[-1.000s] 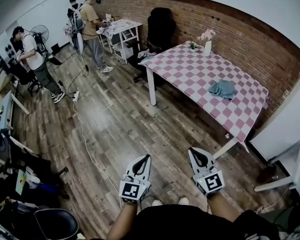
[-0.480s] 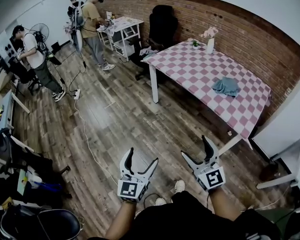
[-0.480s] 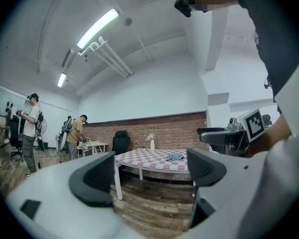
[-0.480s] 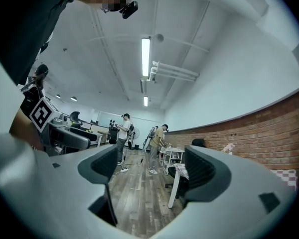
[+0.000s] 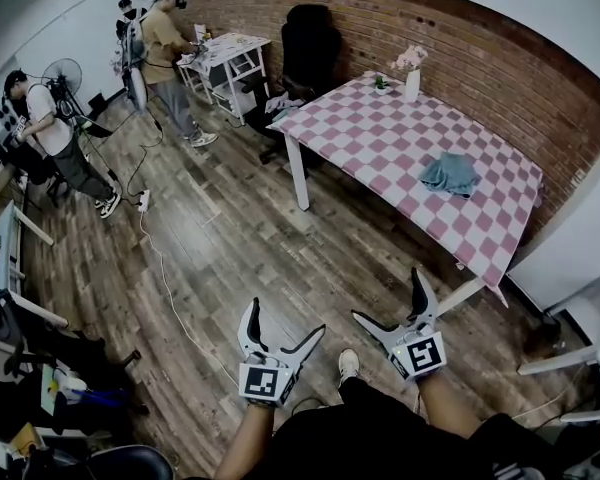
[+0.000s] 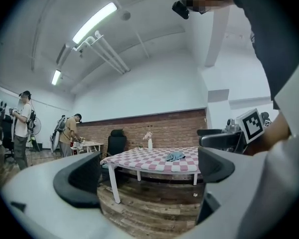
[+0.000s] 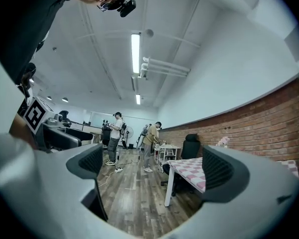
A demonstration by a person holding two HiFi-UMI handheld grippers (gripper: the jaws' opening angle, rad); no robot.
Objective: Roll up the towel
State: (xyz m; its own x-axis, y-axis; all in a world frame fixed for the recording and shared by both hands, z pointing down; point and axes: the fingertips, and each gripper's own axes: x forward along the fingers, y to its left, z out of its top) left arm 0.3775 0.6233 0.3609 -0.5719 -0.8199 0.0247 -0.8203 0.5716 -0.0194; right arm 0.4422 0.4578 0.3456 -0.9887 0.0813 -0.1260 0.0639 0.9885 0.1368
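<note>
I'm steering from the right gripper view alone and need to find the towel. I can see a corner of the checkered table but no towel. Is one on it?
Observer: Yes. The head view shows a crumpled blue-grey towel lying on the table, toward its right end.
Operator: Is the left tool ready?
Observer: The left tool has just been opening; its jaws stand wide apart with nothing between them.
Operator: Does it point at the towel?
Observer: Roughly. In the left gripper view the towel shows far off, framed between the jaws.
</note>
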